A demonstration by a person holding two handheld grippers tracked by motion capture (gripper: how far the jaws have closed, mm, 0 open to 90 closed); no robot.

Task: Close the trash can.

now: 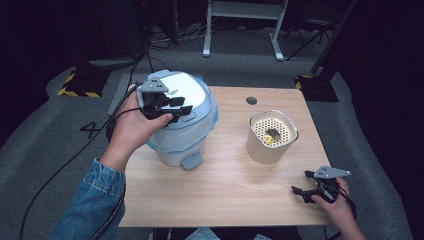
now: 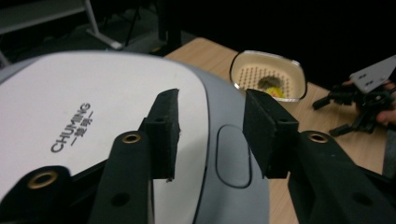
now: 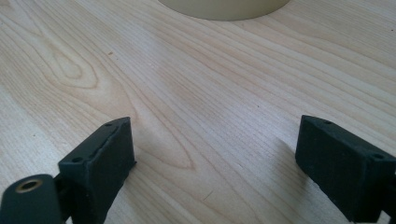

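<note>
Bin lid (image 2: pixel 107 107) lies under the half-open left hand-held gripper (image 2: pixel 211 135), nothing gripped; right hand-held gripper (image 3: pixel 215 158) gapes wide.

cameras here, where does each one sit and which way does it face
High view: above the person's side, looking forward and down on the table; both forearms and hands show.
Left gripper view: rides the left claw, looking along its open jaws over the bin lid toward the beige container; the other hand shows far right.
Right gripper view: rides the right claw, low, facing tabletop and container base; open jaws.
Shared: all three show the beige container.
</note>
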